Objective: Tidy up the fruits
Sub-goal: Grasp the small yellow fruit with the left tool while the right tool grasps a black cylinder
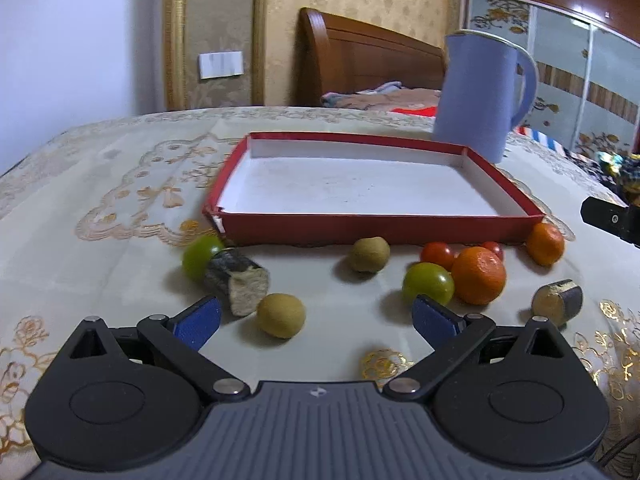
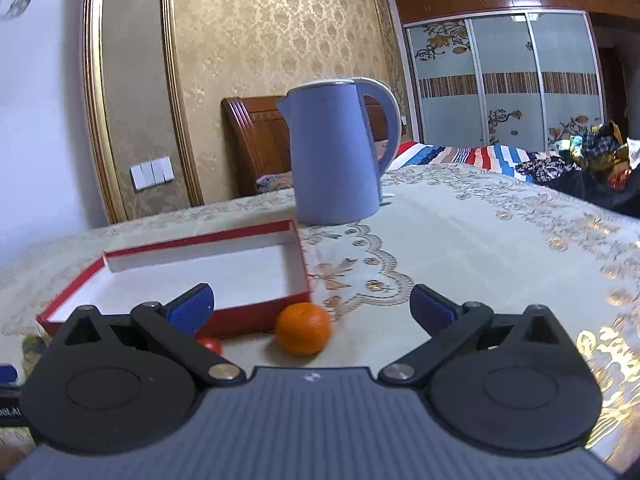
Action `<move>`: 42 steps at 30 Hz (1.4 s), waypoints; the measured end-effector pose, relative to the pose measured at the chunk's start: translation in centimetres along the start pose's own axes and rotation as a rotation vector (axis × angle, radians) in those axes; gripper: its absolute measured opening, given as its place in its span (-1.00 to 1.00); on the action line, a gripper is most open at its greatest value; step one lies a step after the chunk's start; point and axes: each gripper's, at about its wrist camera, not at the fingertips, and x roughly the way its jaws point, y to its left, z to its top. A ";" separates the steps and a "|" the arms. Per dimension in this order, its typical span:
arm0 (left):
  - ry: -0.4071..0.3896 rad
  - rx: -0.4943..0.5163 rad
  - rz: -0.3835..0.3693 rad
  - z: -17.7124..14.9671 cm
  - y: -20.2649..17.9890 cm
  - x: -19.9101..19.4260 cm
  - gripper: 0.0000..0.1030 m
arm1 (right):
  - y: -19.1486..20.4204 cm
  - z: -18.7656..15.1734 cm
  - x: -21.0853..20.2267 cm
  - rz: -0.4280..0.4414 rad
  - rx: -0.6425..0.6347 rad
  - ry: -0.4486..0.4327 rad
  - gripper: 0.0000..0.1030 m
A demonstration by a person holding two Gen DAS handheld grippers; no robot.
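Note:
A red box lid with a white inside (image 1: pixel 240 168) lies on the table, holding nothing; it also shows in the right wrist view (image 2: pixel 306 276). Loose in front of it are two brown kiwis (image 1: pixel 281 315) (image 1: pixel 369 254), two green fruits (image 1: pixel 200 255) (image 1: pixel 427 283), two oranges (image 1: pixel 478 275) (image 1: pixel 545 243), two red tomatoes (image 1: pixel 437 254) and two dark cut pieces (image 1: pixel 236 280) (image 1: pixel 557 302). My left gripper (image 1: pixel 316 318) is open, just short of the near kiwi. My right gripper (image 2: pixel 312 306) is open above an orange (image 2: pixel 304 328) by the box corner; a tomato (image 2: pixel 212 345) shows partly.
A blue electric kettle (image 1: pixel 476 96) stands behind the box at its right corner and shows in the right wrist view (image 2: pixel 336 152). The table carries a cream embroidered cloth (image 1: pixel 120 184). A bed with a wooden headboard (image 1: pixel 360 60) and a wardrobe lie beyond.

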 end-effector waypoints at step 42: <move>0.020 -0.051 0.023 -0.3 1.8 1.0 -0.46 | 1.5 -1.8 -0.7 0.129 -0.150 0.188 1.00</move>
